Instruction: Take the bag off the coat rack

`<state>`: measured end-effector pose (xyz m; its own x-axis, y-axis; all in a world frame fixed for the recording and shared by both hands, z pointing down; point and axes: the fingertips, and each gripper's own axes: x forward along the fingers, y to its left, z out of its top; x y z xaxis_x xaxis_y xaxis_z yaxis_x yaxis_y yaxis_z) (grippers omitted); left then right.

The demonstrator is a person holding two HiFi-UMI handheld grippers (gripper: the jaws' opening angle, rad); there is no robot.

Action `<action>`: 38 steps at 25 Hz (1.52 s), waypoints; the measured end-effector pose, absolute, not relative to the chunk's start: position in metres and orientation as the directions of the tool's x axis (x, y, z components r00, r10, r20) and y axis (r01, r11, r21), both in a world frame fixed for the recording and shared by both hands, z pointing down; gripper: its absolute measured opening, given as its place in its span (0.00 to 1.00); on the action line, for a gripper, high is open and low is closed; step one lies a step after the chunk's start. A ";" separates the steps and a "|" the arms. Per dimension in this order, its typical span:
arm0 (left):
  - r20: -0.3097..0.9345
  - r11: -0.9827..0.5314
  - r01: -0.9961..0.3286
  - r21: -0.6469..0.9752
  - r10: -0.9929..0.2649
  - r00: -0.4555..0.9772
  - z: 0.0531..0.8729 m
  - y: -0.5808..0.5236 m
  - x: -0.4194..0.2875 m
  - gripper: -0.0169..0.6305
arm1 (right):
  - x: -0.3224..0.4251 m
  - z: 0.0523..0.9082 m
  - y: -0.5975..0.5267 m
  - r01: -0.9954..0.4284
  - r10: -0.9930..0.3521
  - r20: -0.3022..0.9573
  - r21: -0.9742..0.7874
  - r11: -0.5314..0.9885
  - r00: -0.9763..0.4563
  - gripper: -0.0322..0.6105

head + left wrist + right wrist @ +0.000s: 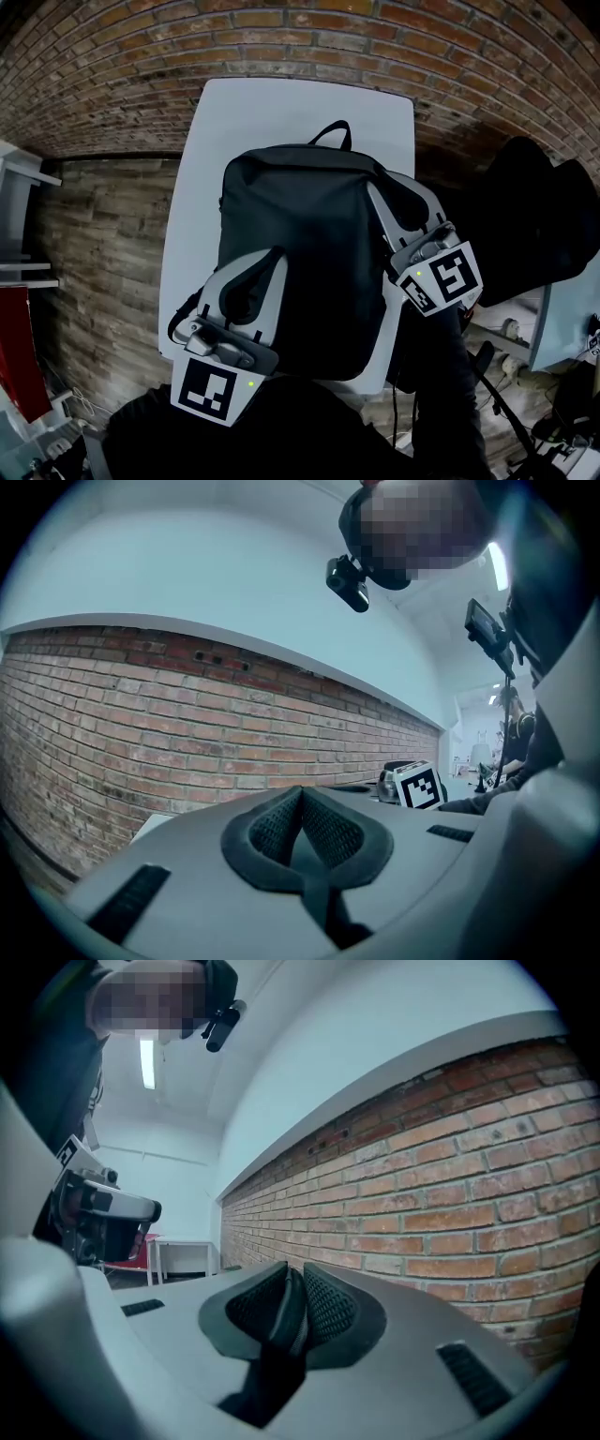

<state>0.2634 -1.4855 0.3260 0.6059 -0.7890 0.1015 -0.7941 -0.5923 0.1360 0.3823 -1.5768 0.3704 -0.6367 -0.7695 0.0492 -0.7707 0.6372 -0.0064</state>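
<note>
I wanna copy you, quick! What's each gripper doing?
Left gripper: jaws shut, nothing seen between them.
Right gripper: jaws shut on a dark strap of the bag.

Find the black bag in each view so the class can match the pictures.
Head view: bag at centre, between left gripper and right gripper.
Left gripper view: body not in it; maybe a dark strip between pads.
Right gripper view: only its strap, pinched between pads.
Shared landmark: the brick wall.

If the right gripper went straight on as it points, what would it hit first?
Probably the brick wall; past the right gripper, shut on the bag strap, nothing else shows, depth unclear.
</note>
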 end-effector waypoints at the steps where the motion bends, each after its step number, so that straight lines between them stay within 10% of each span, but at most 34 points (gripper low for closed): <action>1: 0.105 -0.588 -0.797 0.137 -0.791 0.602 0.327 -1.488 0.262 0.04 | 0.384 0.375 -1.580 -0.772 -0.770 0.056 -0.013 0.635 -0.635 0.14; 38: 0.074 -0.563 -0.824 0.072 -0.820 0.567 0.334 -1.517 0.252 0.04 | 0.415 0.378 -1.587 -0.837 -0.838 0.016 -0.071 0.543 -0.546 0.21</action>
<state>0.2523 -1.5168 0.3340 0.5669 -0.8205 0.0739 -0.8236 -0.5626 0.0716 0.4153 -1.5869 0.3782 -0.5456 -0.8379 0.0163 -0.8365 0.5433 -0.0713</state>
